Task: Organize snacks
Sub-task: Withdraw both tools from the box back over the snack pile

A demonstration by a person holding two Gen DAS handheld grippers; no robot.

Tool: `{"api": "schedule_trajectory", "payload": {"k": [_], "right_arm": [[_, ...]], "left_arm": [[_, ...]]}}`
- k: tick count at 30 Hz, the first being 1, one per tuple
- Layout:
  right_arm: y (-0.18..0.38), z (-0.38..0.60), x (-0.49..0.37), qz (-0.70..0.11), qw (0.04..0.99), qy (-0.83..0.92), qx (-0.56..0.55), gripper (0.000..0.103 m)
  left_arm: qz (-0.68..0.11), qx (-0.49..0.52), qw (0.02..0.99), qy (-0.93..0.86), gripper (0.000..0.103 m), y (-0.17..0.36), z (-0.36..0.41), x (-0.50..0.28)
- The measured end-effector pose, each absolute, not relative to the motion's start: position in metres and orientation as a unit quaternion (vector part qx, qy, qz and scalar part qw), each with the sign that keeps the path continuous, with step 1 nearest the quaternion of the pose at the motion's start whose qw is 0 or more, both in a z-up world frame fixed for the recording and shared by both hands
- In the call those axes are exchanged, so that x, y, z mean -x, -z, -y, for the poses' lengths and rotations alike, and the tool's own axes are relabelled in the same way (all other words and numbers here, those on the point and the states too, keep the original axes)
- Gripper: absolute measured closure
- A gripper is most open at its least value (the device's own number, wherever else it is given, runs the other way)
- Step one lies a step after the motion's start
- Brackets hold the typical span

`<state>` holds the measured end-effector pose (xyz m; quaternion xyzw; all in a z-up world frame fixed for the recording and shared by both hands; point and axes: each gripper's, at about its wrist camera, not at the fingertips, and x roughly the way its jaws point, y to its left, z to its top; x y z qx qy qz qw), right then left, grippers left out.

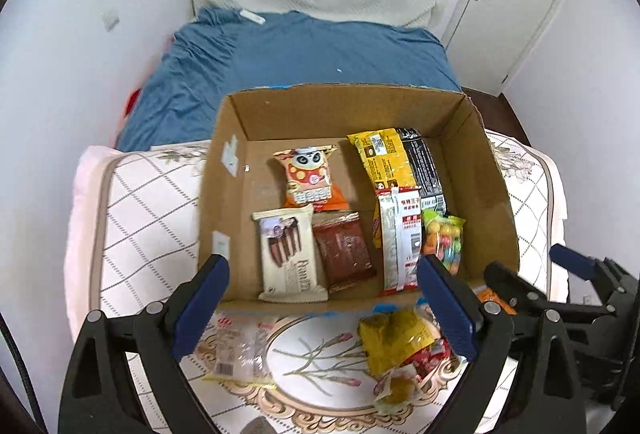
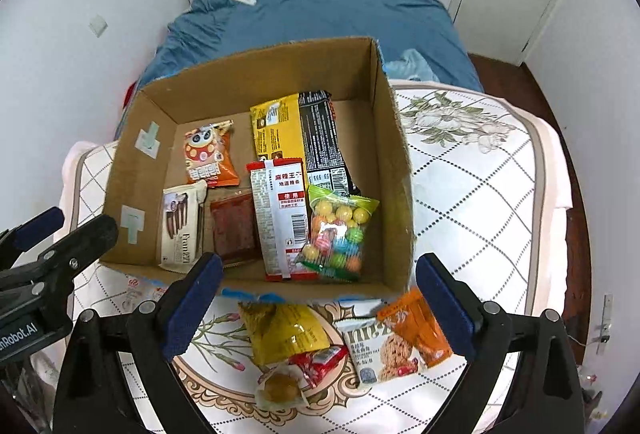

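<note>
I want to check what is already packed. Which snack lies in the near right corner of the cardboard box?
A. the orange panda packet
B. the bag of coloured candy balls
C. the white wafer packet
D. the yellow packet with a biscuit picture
B: the bag of coloured candy balls lies in the near right corner of the cardboard box, beside the red and white packet.
</note>
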<state>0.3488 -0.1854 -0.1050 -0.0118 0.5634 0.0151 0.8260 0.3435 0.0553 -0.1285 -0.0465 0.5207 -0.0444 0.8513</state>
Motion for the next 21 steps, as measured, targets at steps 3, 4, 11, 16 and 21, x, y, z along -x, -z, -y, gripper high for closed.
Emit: {"api": "schedule_trajectory", "payload": {"k": [3,4,11,16,21], "right_arm": [[0.093,0.184,-0.331,-0.545,0.838,-0.015,0.015,0.004],[0.088,0.184,-0.326,-0.539,0.842,-0.015,0.017,0.004],[0.06,0.18,-0.291,-0.507,0.862,-0.02,0.02,0.004],[0.043,0.179,-0.272,-0.489,0.872,-0.024,0.018,0.004],[0.038,0.181,-0.258,-0.493,0.869,-0.037,0.002,0.004]], "left_arm": [[-0.508,0.043,0.86,0.039,0.007,0.122,-0.058,-0.326],[-0.503,0.041,0.862,0.037,0.007,0.119,-0.059,-0.32],[-0.472,0.018,0.881,0.024,0.007,0.099,-0.057,-0.282],[-0.458,0.023,0.889,0.02,0.007,0.084,-0.058,-0.265],[-0.451,0.031,0.892,0.016,0.007,0.078,-0.062,-0.255]]}}
